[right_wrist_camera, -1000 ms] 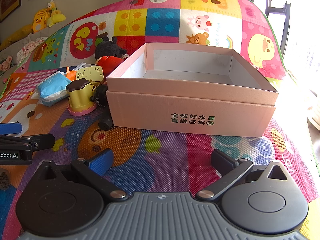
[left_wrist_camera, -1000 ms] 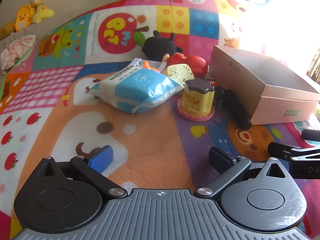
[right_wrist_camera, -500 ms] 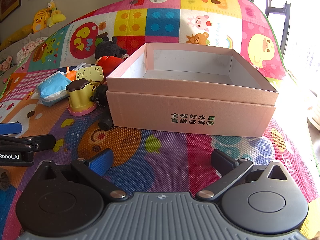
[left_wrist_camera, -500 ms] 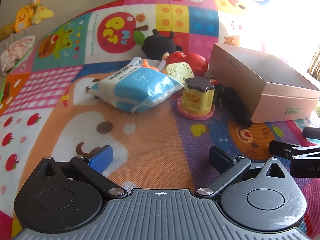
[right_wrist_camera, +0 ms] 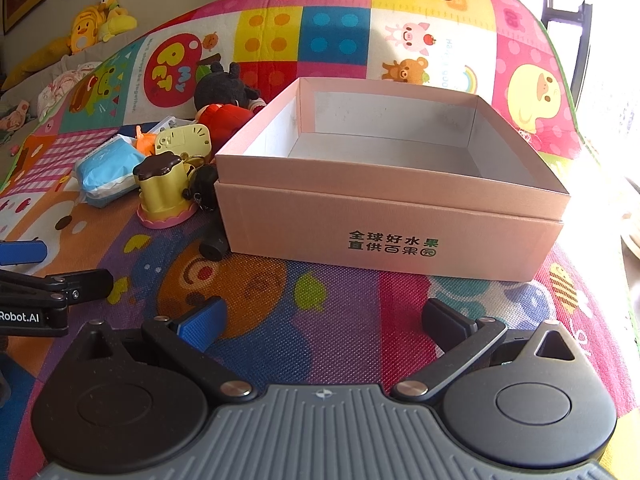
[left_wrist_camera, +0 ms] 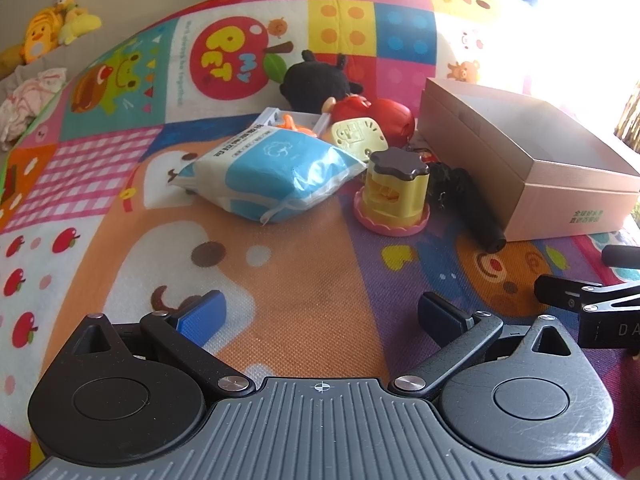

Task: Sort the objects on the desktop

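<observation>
Your left tongs (left_wrist_camera: 320, 316), spread wide and empty like your right tongs (right_wrist_camera: 322, 326), sit nearer the tissue pack (left_wrist_camera: 272, 172), which lies ahead and slightly left, long axis crosswise, left of the empty box (right_wrist_camera: 384, 216).

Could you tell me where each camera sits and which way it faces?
Left wrist: on the left tool, low over the colourful play mat, facing the blue-and-white wipes pack; its own open fingers show.
Right wrist: on the right tool, facing the empty pink cardboard box; own open fingers show.
Shared: box, yellow cylindrical toy with brown lid, and each other's tool.
</observation>
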A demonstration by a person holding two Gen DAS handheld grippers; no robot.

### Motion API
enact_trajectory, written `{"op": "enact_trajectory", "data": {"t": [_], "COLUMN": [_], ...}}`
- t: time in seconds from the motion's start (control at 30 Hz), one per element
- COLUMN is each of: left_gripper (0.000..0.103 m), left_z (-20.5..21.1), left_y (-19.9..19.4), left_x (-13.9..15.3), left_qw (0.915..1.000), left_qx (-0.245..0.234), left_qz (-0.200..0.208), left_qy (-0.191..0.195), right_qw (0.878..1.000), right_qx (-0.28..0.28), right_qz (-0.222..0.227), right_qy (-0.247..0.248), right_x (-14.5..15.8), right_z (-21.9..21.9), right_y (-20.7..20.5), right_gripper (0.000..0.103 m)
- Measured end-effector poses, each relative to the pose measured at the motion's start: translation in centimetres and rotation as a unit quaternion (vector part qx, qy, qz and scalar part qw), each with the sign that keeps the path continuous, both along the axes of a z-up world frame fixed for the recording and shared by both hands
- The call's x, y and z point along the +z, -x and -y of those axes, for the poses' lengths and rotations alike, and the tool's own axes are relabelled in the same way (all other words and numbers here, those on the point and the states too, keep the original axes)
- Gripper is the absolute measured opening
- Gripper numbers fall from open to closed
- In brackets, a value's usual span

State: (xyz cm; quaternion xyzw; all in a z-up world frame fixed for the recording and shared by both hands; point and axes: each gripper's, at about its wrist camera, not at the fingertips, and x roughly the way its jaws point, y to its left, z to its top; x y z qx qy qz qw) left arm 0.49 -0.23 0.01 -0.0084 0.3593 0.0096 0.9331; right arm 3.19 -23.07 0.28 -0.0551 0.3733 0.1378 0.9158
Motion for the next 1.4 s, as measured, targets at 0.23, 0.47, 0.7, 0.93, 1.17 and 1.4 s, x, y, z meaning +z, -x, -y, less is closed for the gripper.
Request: {"op": "enact_trajectory", "data": {"t": [0.23, 0.47, 0.7, 0.93, 1.17, 1.4], "left_gripper": [0.103, 0.103, 0.103, 0.103, 0.103, 0.103], "left_z": [-0.2, -0.6, -1.3, -3.0, -4.4, -4.5], "left_y": [0.1, 0.1, 0.3, 1.0, 0.6, 0.9], "left_x": [0.1, 0.3, 0.5, 1.5, 1.3, 1.4], "left_qw": [0.9999, 0.9996, 0.9992, 0.9977, 0.9965, 0.9966], "left_qx": [0.000, 0.002, 0.004, 0.013, 0.028, 0.030], "left_qz": [0.007, 0.011, 0.017, 0.059, 0.058, 0.063], "left_qy": [0.008, 0.024, 0.036, 0.029, 0.053, 0.043], "right_qw": [0.999, 0.986, 0.987, 0.986, 0.990, 0.990], "right_qx": [0.047, 0.007, -0.099, -0.124, -0.084, -0.003], "right_qz": [-0.008, 0.166, 0.077, 0.025, 0.020, 0.114], "right_qy": [-0.008, -0.029, -0.099, -0.104, -0.108, -0.076], "right_x": [0.1, 6.4, 7.9, 5.0, 5.0, 7.5], "right_z": [0.8, 5.3, 9.7, 8.0, 3.6, 0.8], "right_y": [0.4, 2.3, -8.2, -12.4, -14.4, -7.8], "right_gripper": [0.103, 0.103, 0.070, 0.065, 0.066, 0.065]}}
